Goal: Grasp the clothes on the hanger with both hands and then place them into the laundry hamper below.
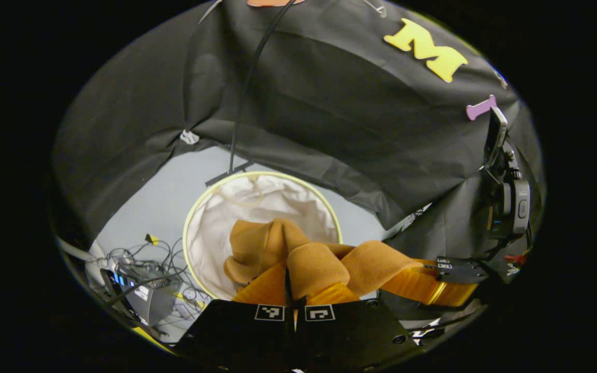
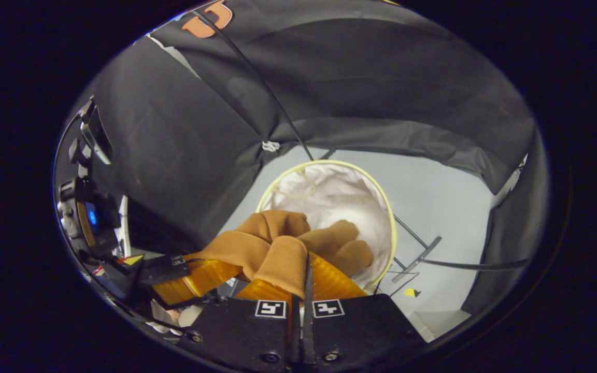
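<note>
Left gripper view: your left claw [image 1: 294, 305] is pinched on the tan clothes [image 1: 314, 261], bunched over the hamper [image 1: 190, 217] rim. They look soft, light and floppy, so grip the folds. Right gripper view: right claw [image 2: 302, 303] pinches them too, above the grey floor [image 2: 449, 207].
</note>
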Motion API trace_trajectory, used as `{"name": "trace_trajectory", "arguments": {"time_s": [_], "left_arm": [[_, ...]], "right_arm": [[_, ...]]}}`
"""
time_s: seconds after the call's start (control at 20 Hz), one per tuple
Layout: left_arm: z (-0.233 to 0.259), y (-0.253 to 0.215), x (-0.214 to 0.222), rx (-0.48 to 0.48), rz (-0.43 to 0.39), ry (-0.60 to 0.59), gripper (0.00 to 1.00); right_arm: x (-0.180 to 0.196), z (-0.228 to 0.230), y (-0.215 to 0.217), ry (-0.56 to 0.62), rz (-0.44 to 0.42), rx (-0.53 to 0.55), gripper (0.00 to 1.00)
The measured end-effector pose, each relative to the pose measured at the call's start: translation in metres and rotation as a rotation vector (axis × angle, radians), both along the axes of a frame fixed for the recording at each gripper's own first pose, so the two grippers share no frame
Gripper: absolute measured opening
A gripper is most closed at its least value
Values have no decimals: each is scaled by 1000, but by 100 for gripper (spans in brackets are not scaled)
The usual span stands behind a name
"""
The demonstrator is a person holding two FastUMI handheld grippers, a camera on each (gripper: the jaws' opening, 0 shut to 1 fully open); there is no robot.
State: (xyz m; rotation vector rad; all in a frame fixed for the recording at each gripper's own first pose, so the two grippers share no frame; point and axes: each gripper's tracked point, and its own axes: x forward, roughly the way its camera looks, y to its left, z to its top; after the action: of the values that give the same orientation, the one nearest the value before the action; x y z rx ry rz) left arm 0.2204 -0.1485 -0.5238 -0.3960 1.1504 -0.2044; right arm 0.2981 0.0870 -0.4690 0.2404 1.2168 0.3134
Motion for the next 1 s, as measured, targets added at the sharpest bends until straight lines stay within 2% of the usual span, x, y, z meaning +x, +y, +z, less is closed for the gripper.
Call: {"name": "trace_trajectory", "arguments": {"time_s": [0.15, 0.2, 0.25, 0.35, 0.4, 0.5, 0.55, 0.65, 0.7, 1.0], "left_arm": [[-6, 11, -3, 42, -13, -4, 4], [-9, 15, -3, 73, -18, -4, 6], [-6, 21, -2, 90, -19, -16, 30], [-1, 38, -1, 141, 1, -54, 77], [3, 47, -4, 166, 11, -66, 100], [14, 49, -3, 176, 14, -97, 97], [26, 50, -1, 183, 7, -125, 100], [59, 59, 2, 222, -13, -215, 100], [77, 68, 3, 243, -20, -272, 97], [243, 92, 0, 305, 16, -661, 96]], "right_arm": [[3, 4, -8, -10, 14, -39, 8], [8, 8, -10, -33, 5, -51, 14], [13, 11, -16, -62, -7, -86, 23], [19, 14, -26, -115, -15, -146, 59], [17, 18, -27, -123, -21, -150, 71], [16, 27, -27, -174, -41, -138, 76], [21, 36, -30, -225, -54, -143, 79], [23, 64, -40, -332, -64, -180, 76], [23, 82, -44, -389, -71, -191, 76], [10, 224, -63, -735, -160, -195, 77]]}}
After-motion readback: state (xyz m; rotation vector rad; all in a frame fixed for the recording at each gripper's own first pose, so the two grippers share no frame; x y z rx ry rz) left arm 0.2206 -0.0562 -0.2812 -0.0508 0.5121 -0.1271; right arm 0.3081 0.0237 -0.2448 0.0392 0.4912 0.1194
